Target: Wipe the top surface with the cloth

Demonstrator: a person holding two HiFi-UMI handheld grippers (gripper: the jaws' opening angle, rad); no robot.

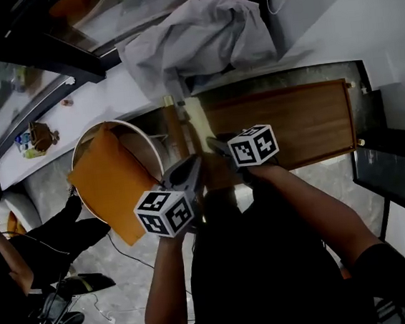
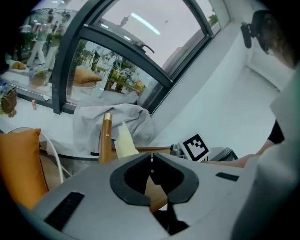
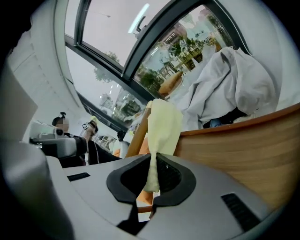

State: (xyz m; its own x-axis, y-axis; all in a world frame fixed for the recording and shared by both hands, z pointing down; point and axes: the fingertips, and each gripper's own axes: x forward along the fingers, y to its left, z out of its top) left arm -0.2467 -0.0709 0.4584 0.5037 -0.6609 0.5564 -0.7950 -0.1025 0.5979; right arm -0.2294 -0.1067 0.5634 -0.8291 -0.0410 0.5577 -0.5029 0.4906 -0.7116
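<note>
A pale yellow cloth (image 3: pixel 162 125) stands up out of my right gripper (image 3: pixel 153 165), which is shut on its lower end. In the head view the cloth (image 1: pixel 196 124) sits at the left end of the brown wooden top (image 1: pixel 292 122), with the right gripper (image 1: pixel 217 146) just below it. My left gripper (image 1: pixel 191 168) is close beside it on the left, shut with nothing between its jaws (image 2: pixel 151 158). From the left gripper view the cloth (image 2: pixel 123 142) shows just ahead, next to a wooden post (image 2: pixel 106 138).
A crumpled grey garment (image 1: pixel 196 36) lies heaped behind the wooden top. A round white chair (image 1: pixel 148 138) with an orange cushion (image 1: pixel 107 182) stands to the left. A person in black (image 1: pixel 32 247) sits at the far left among cables. A dark screen (image 1: pixel 395 177) is at the right.
</note>
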